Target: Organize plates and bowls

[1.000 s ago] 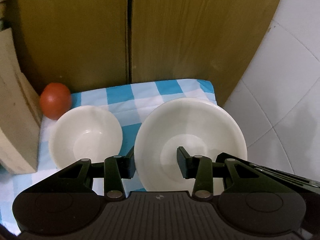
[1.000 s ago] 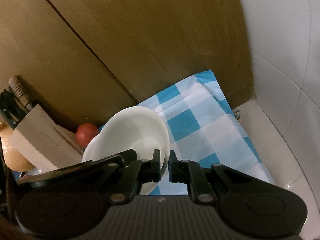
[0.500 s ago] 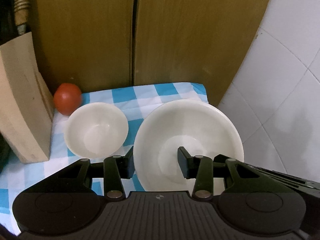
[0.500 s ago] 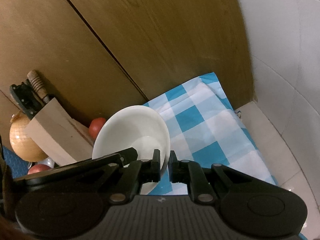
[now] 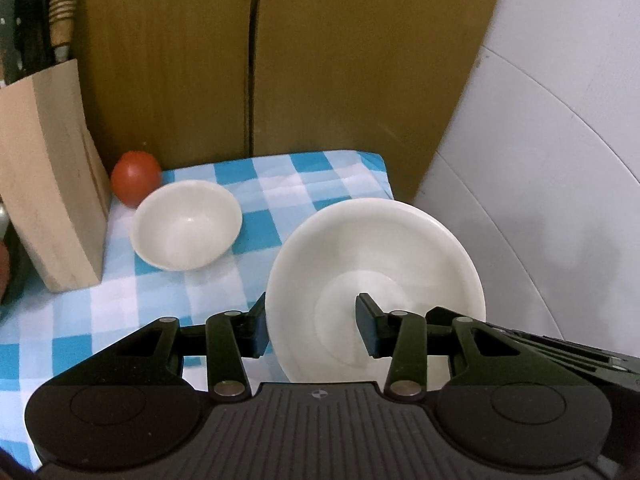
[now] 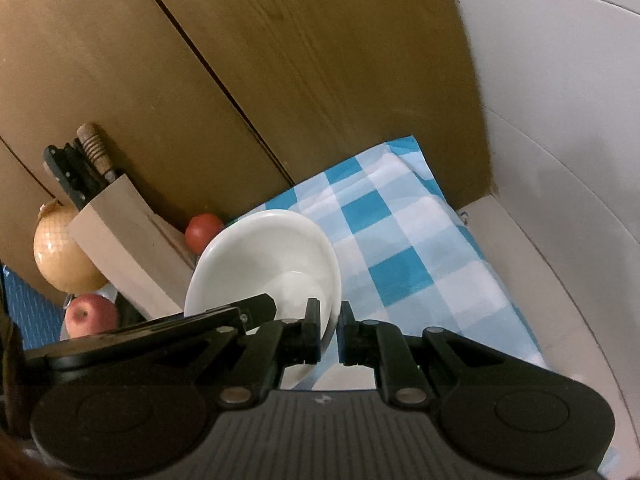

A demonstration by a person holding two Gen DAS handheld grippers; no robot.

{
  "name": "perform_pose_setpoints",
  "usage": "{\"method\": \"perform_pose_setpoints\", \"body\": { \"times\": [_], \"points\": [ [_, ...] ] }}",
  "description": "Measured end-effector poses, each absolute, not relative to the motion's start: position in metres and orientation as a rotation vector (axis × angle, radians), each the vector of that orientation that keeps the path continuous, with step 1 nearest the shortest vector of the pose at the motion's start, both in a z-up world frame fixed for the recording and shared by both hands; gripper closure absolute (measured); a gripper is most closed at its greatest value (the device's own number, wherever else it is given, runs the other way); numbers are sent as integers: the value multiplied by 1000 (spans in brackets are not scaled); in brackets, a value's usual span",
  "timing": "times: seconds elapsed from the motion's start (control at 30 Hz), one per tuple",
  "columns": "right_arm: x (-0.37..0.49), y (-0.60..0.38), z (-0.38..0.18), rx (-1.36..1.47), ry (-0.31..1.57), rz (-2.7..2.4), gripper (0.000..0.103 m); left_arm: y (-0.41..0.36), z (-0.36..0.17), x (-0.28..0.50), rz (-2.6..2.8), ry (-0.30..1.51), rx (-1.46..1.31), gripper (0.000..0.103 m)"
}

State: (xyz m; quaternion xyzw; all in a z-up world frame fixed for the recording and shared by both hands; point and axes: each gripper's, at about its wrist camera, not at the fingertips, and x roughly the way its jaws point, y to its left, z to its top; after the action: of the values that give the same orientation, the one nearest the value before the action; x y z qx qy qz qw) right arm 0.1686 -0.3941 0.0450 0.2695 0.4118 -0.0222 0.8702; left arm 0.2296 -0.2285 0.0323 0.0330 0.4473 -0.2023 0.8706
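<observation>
Plate [image 6: 264, 264]: white and round; I have it lifted off the cloth and tilted, its hollow face turned up and toward my left side. In my left camera its face [image 5: 374, 280] opens toward the lens, above the right part of the cloth.
My right gripper [image 6: 329, 330]: nearly closed, its two pads pinching the plate's near rim, one finger on the inner face and one behind.
My left gripper [image 5: 311, 326]: jaws spread wide with nothing between them; the left fingertip sits just beside the plate's left edge and the right one lies over its middle, but I cannot tell whether either touches it.
Bowl [image 5: 186, 225]: small and white, upright on the checked cloth [image 5: 256, 184], mouth up, nothing visible inside; it is left of the plate and apart from it.
Tomato [image 5: 135, 178]: red, on the cloth at the bowl's far left, by the wooden cabinet doors [image 5: 320, 60].
Knife block [image 5: 48, 176]: pale wood, leaning, left of the bowl; it holds dark knife handles and one ribbed wooden handle [image 5: 60, 20].
Further left, in my right camera: a yellow onion [image 6: 60, 256] behind the block and a red apple [image 6: 90, 314] below it.
</observation>
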Motion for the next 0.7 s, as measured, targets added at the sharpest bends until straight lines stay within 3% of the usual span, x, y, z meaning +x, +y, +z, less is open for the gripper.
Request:
{"method": "perform_pose_setpoints", "body": {
  "times": [0.7],
  "points": [
    [115,-382,32,525,904,-77,91,-218,22,181,-472,960,50,52]
  ]
}}
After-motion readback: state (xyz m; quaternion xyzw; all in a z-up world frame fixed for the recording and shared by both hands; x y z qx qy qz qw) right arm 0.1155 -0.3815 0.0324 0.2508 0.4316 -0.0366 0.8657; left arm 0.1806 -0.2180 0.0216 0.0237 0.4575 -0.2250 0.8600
